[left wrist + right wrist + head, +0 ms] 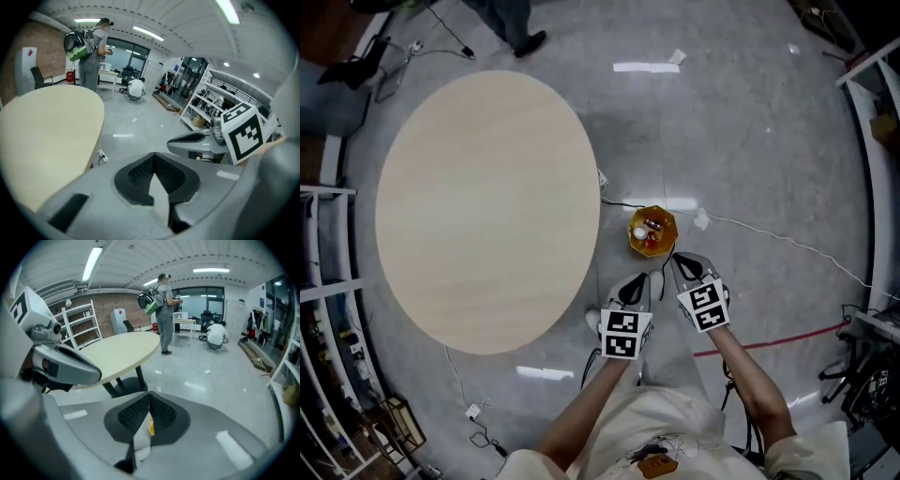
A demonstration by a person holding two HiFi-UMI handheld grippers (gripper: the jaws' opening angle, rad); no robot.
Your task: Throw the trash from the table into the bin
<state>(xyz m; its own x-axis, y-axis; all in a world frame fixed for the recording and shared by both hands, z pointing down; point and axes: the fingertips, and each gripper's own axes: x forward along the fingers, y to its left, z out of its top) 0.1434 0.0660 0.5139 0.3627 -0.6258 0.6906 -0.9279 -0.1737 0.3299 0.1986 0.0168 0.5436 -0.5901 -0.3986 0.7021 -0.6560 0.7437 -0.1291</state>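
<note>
Head view: looks finished, or very nearly so.
Shows no trash on the round surface (487, 206) at the left; finds red and white scraps (647, 232) lying inside the yellow bin (668, 228), down on the floor just beside that surface's edge. Has the left tongs (641, 279) and the right tongs (679, 259) near the bin, each pair pressed together and pinching nothing. Leaves perhaps 1 white piece (701, 220) on the floor right of the bin, if counted as trash.
</note>
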